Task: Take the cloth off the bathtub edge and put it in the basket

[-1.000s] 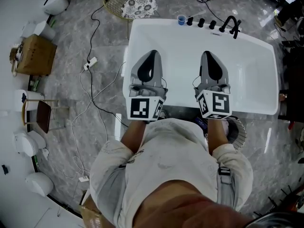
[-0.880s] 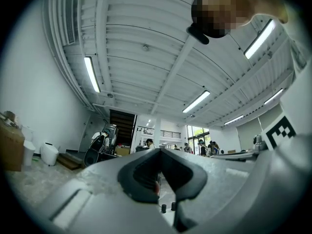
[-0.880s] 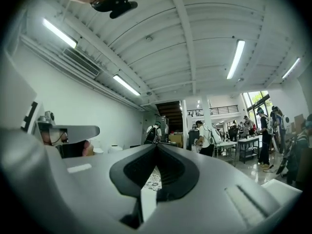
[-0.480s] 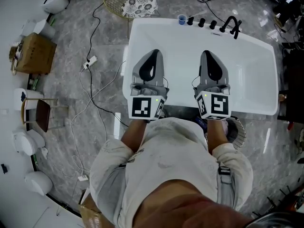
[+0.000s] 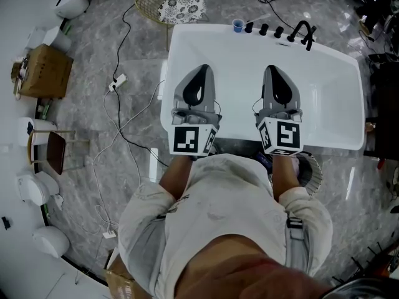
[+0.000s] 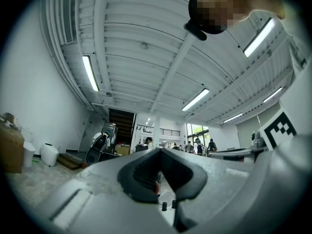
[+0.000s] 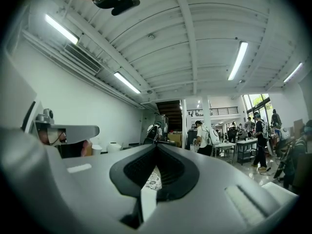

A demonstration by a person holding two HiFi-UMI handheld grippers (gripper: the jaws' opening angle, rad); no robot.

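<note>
A floral patterned cloth [image 5: 181, 8] lies in a round wire basket [image 5: 149, 4] on the floor beyond the far left corner of the white bathtub [image 5: 324, 92]. I hold both grippers side by side over the tub's near part, pointing away from me. My left gripper [image 5: 201, 69] and right gripper [image 5: 274, 71] are both shut with nothing between the jaws. In the left gripper view the left gripper [image 6: 159, 151] has its jaws meeting at the tips. In the right gripper view the right gripper [image 7: 157, 146] is also shut, and a bit of the cloth [image 7: 153, 180] shows through the gap below.
A black faucet [image 5: 303, 30] and a blue cup [image 5: 238, 25] stand on the tub's far rim. Cables [image 5: 124, 123] trail over the marble floor at left, near a cardboard box [image 5: 47, 72] and a chair [image 5: 53, 149]. People stand far off in the hall.
</note>
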